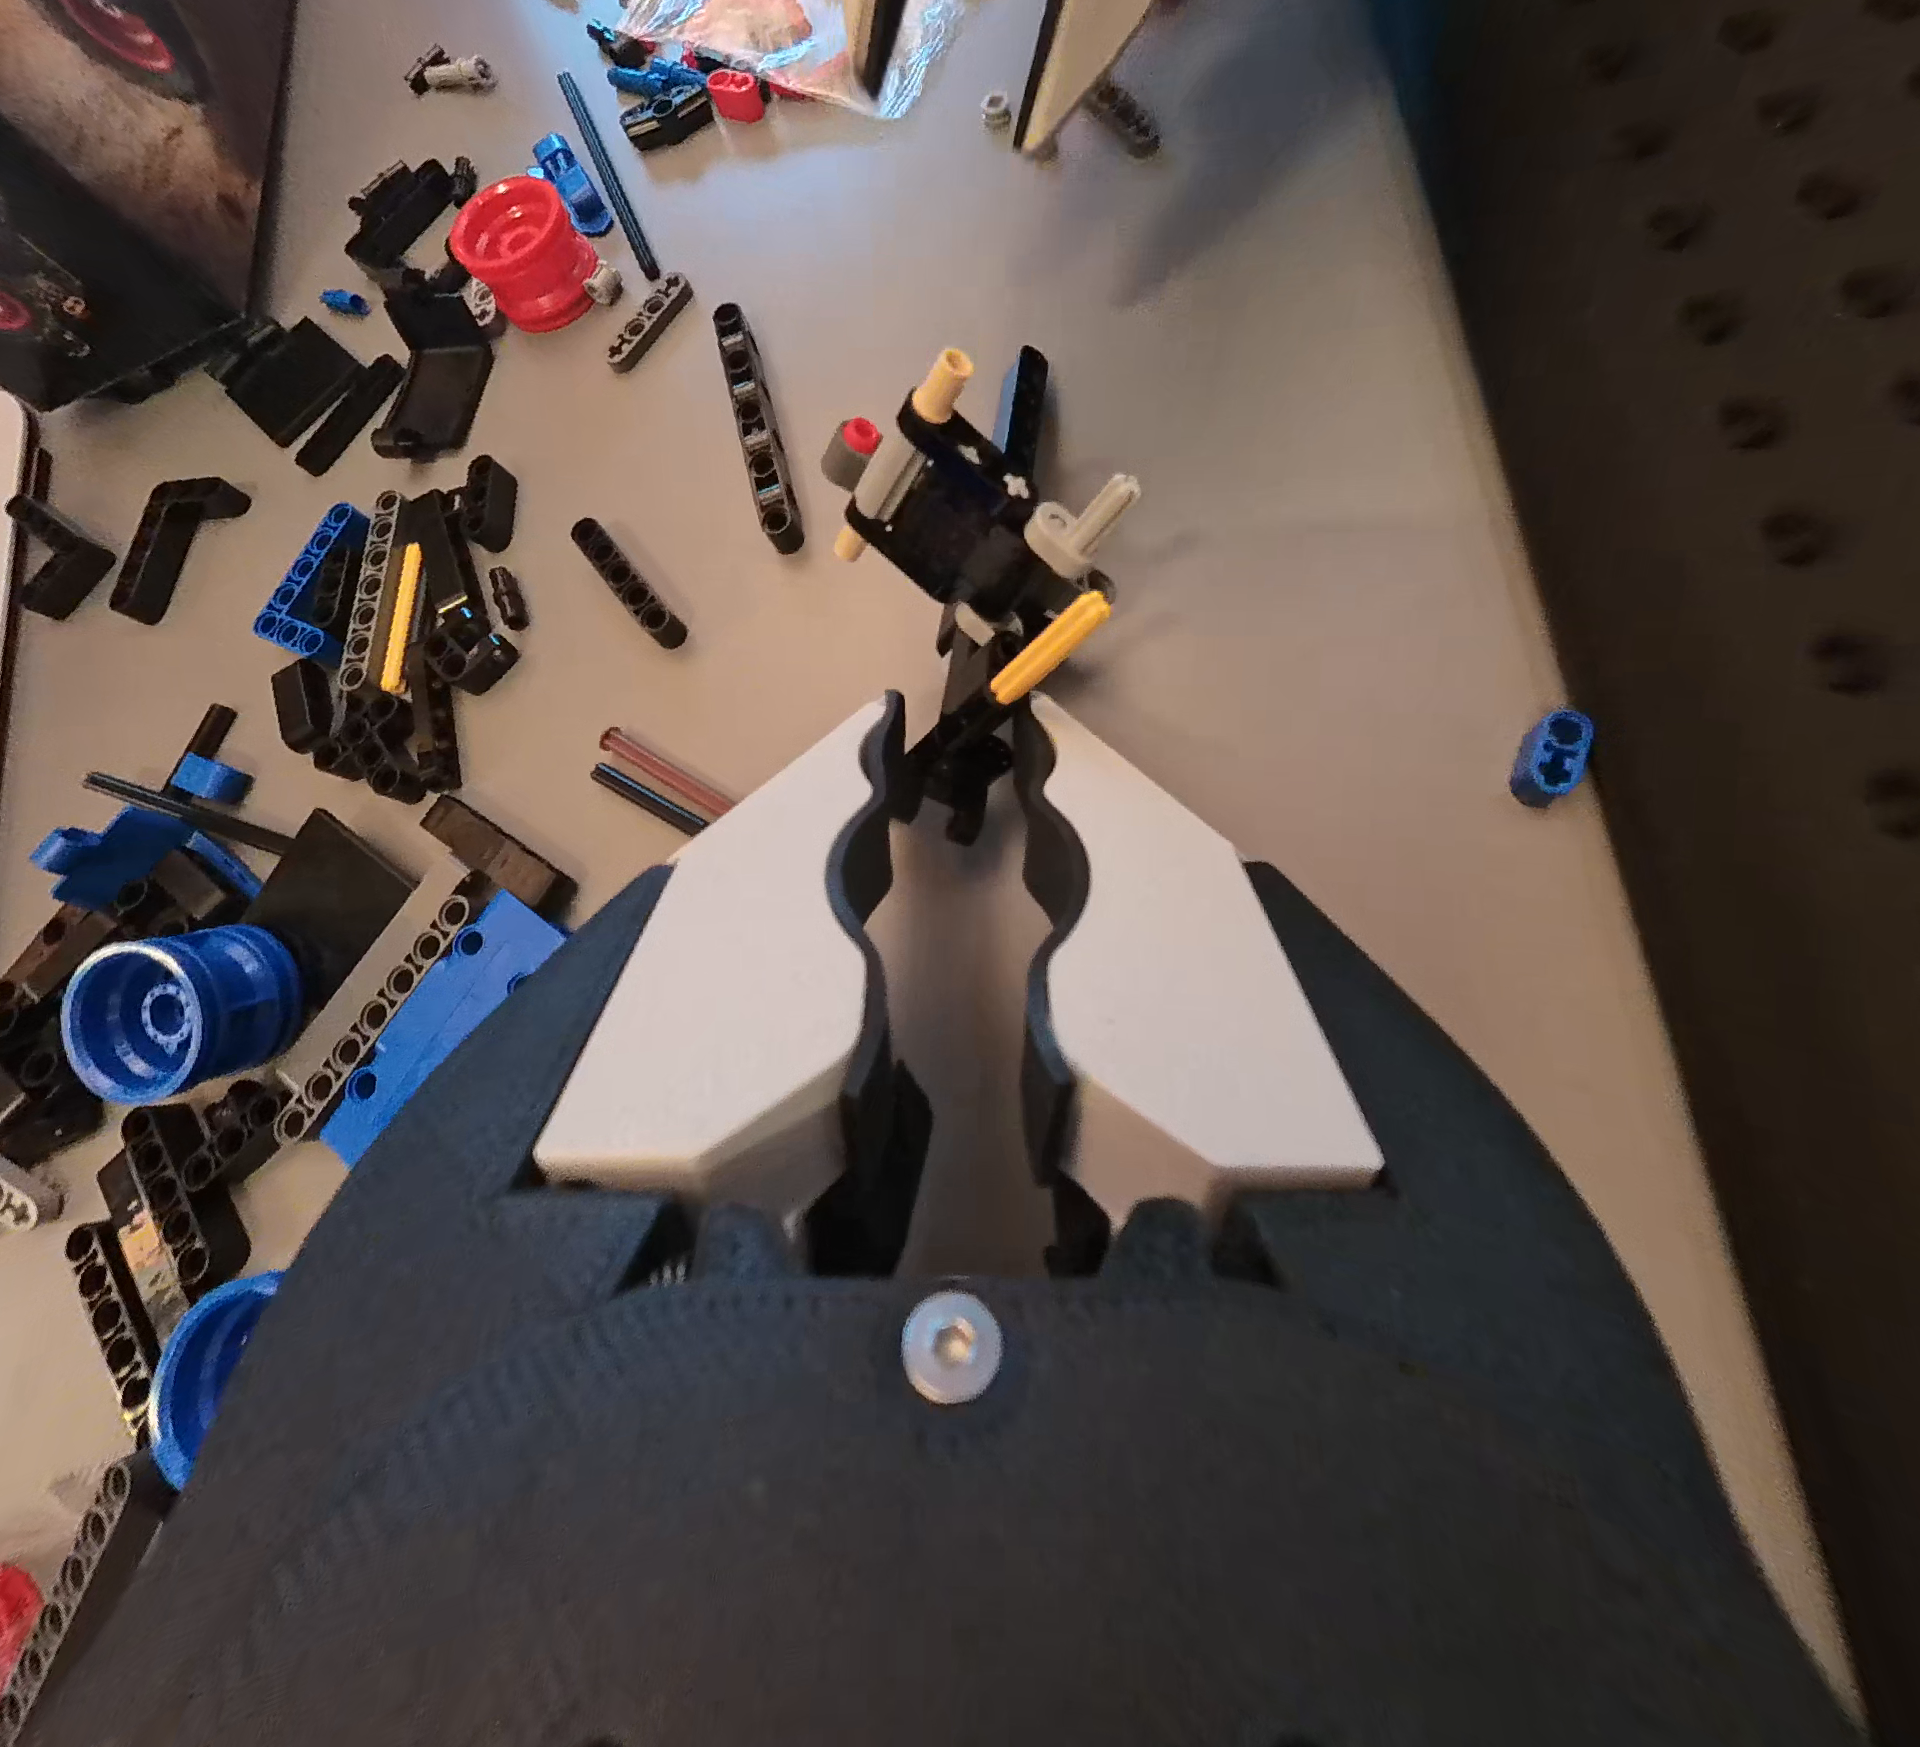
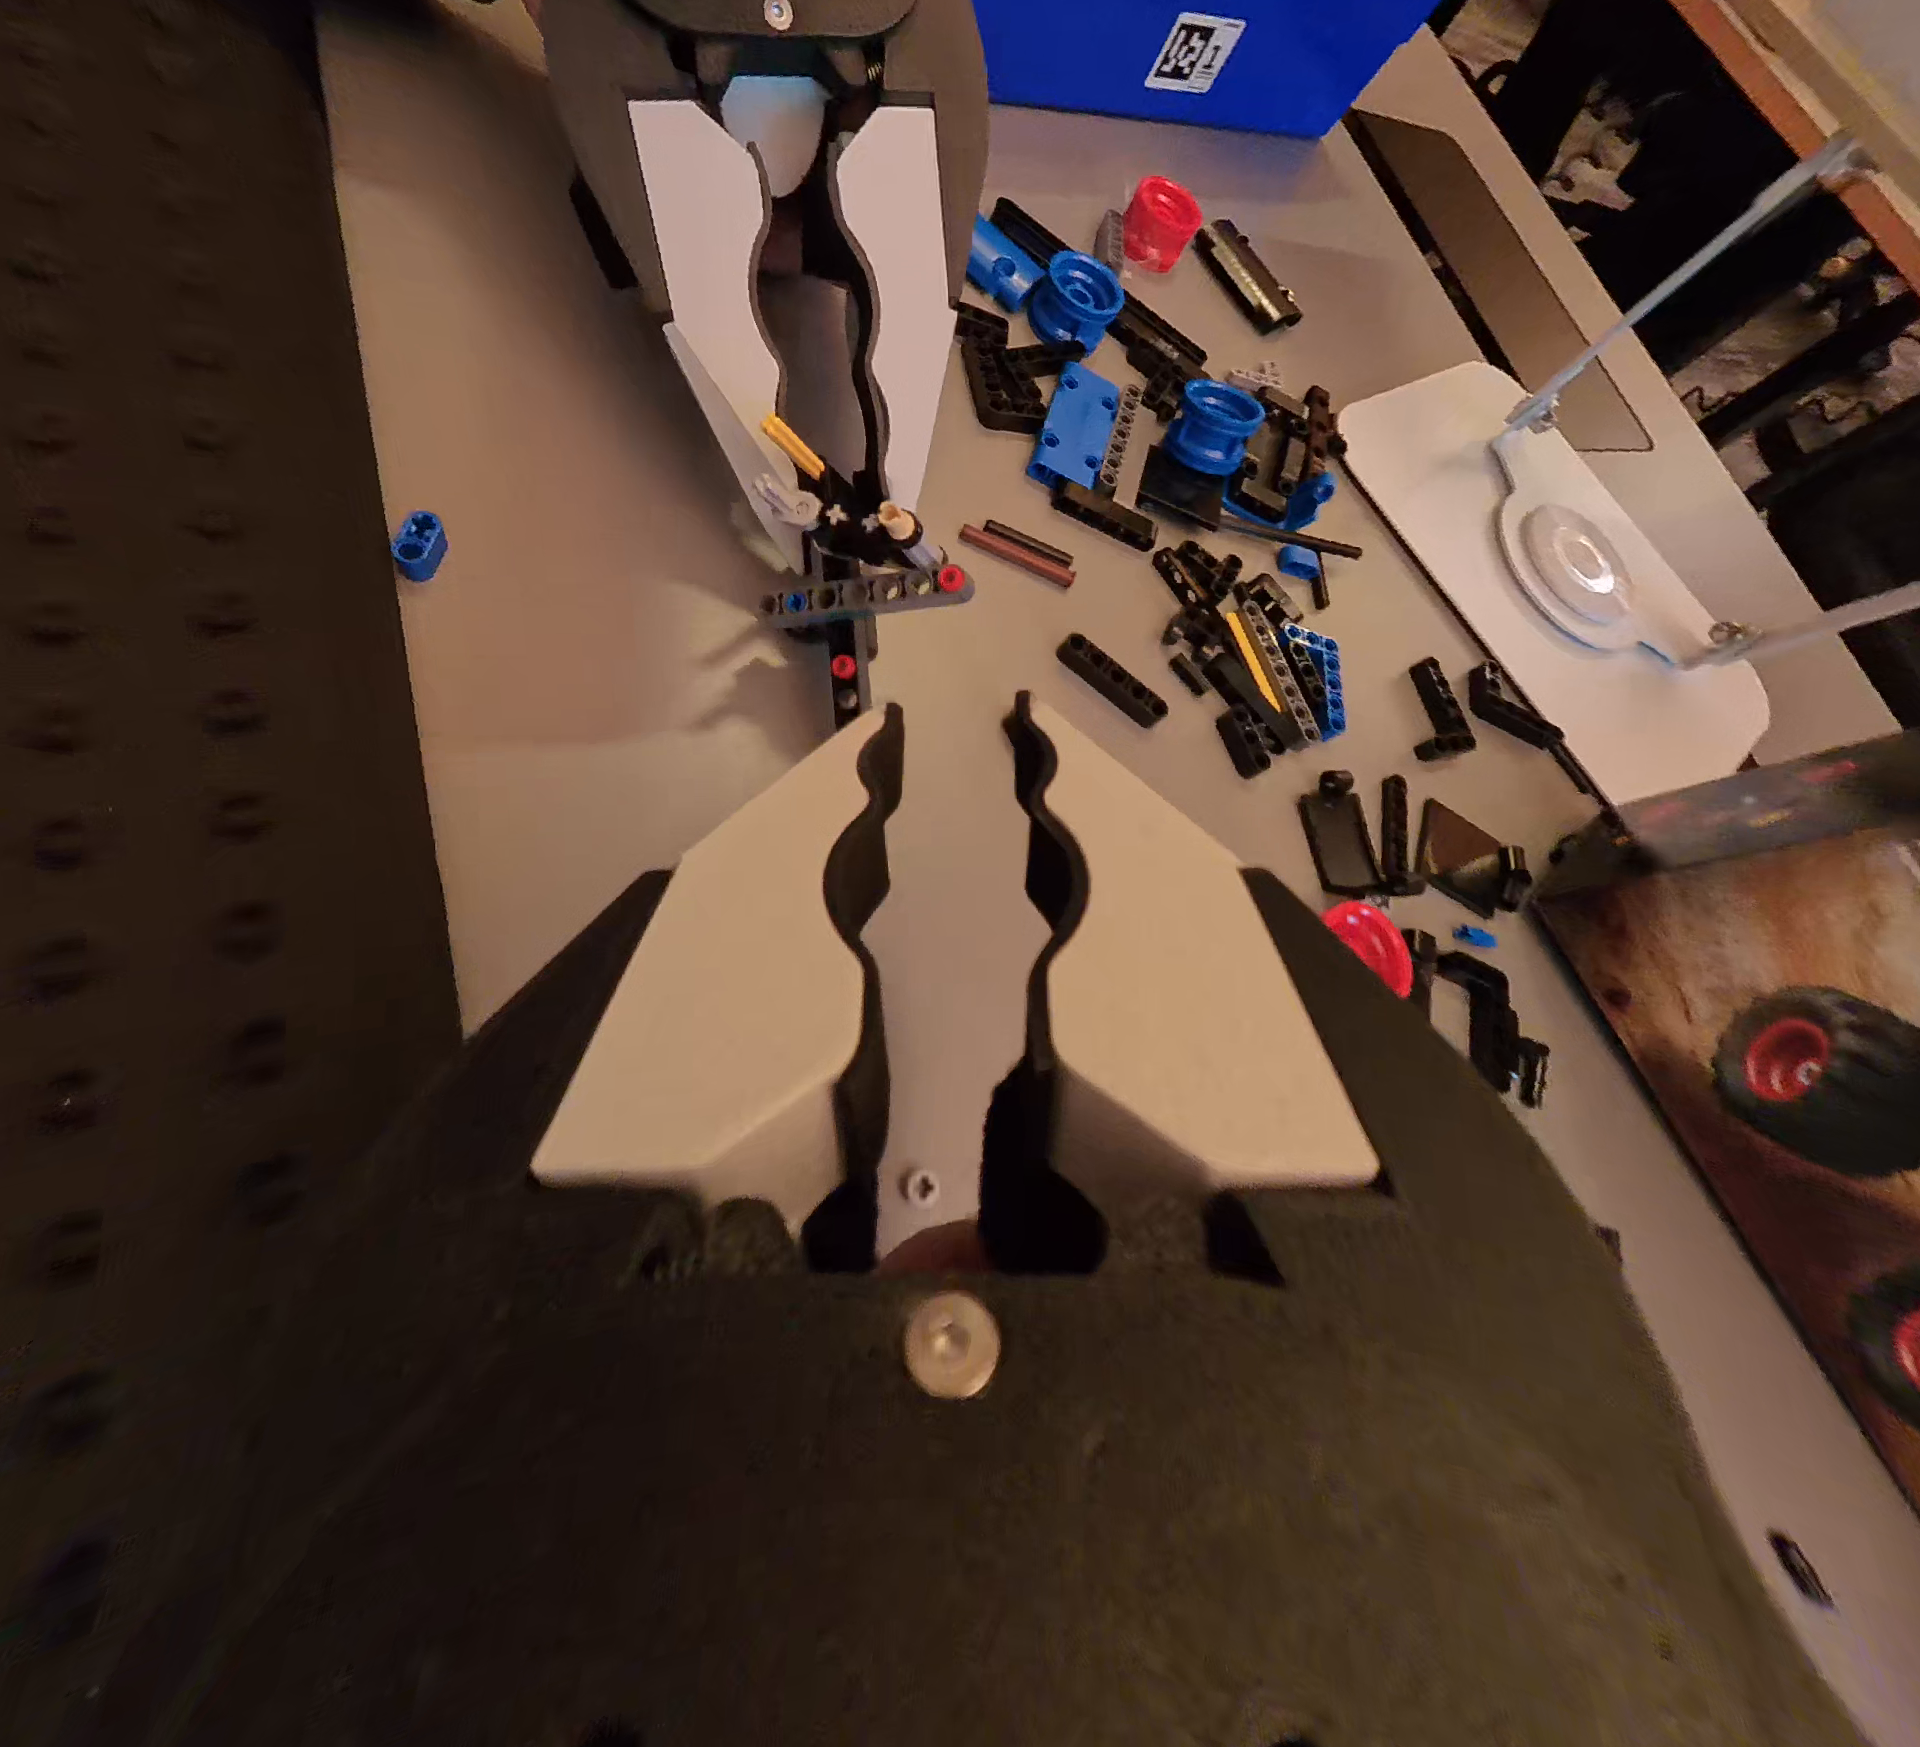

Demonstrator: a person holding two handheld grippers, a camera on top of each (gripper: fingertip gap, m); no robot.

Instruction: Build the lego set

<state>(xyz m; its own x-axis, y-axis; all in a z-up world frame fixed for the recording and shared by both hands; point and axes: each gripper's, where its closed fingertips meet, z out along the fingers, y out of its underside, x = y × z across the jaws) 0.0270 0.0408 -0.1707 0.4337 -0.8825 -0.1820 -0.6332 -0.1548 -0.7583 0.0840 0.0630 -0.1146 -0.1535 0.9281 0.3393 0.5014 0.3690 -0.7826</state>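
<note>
The left wrist view looks down steeply along its own fingers (image 1: 779, 918) at the bench (image 1: 1195, 367), close above it, with the assembly (image 1: 956, 513) right at the fingertips. The right wrist view sits a little farther back and faces the opposite way, so the left gripper (image 2: 831, 492) shows head-on across the bench. Both views share the assembly, the blue connector (image 1: 1551, 755) at the bench edge, the loose parts (image 2: 1195, 450) and the box (image 2: 1766, 1022).
</note>
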